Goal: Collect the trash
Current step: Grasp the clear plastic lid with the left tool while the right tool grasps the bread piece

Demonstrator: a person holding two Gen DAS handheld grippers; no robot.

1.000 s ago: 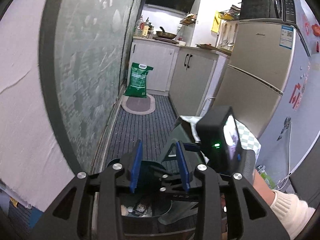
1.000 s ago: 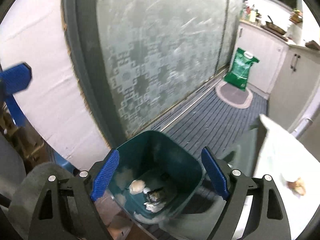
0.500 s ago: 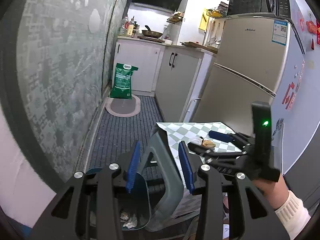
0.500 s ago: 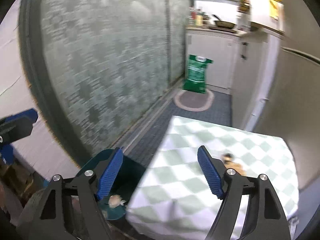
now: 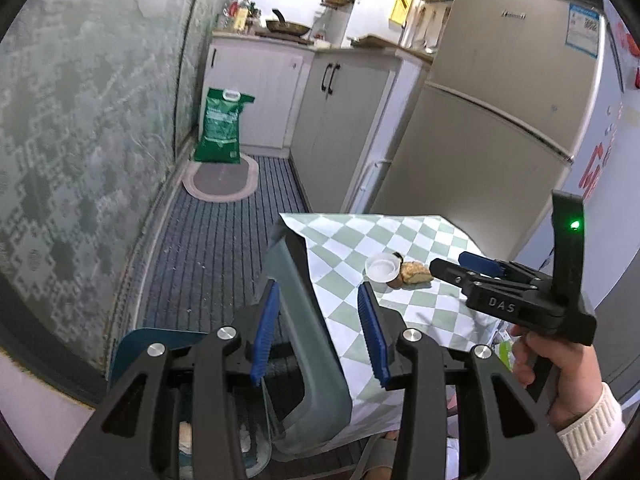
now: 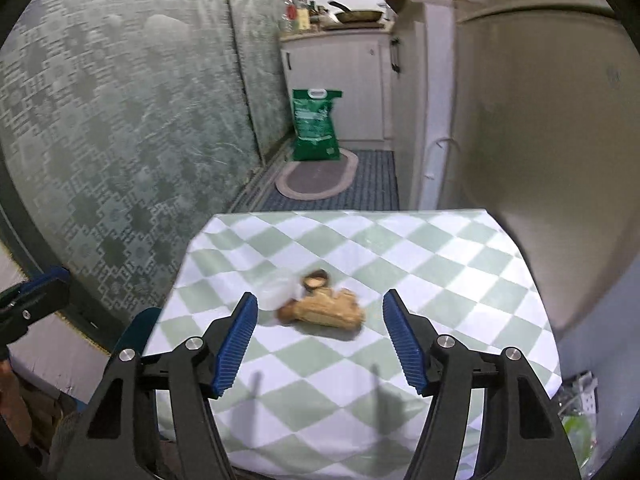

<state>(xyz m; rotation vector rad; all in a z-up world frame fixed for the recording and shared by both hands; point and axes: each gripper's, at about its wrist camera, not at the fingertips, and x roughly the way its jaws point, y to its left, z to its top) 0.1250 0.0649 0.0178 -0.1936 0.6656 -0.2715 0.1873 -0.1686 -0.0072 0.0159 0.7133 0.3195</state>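
A brown piece of food scrap (image 6: 328, 312) lies on the green checked tablecloth (image 6: 400, 408), with a small white plastic cup (image 6: 276, 294) and a brown shell piece (image 6: 315, 280) touching it. My right gripper (image 6: 316, 340) is open and empty, just above and in front of this trash; it also shows in the left wrist view (image 5: 472, 270). My left gripper (image 5: 320, 336) is shut on the grey lid (image 5: 308, 340) of the dark teal bin (image 5: 160, 344), which stands left of the table with trash inside.
A fridge (image 5: 500, 120) stands right of the table. A patterned sliding door (image 6: 120, 120) runs along the left. A green bag (image 6: 316, 124) and an oval mat (image 6: 316, 178) lie on the striped floor before white cabinets (image 5: 260, 92).
My right gripper swung from over the bin to above the table and now faces the scraps. My left gripper rose with the bin lid, and the view shifted toward the table.
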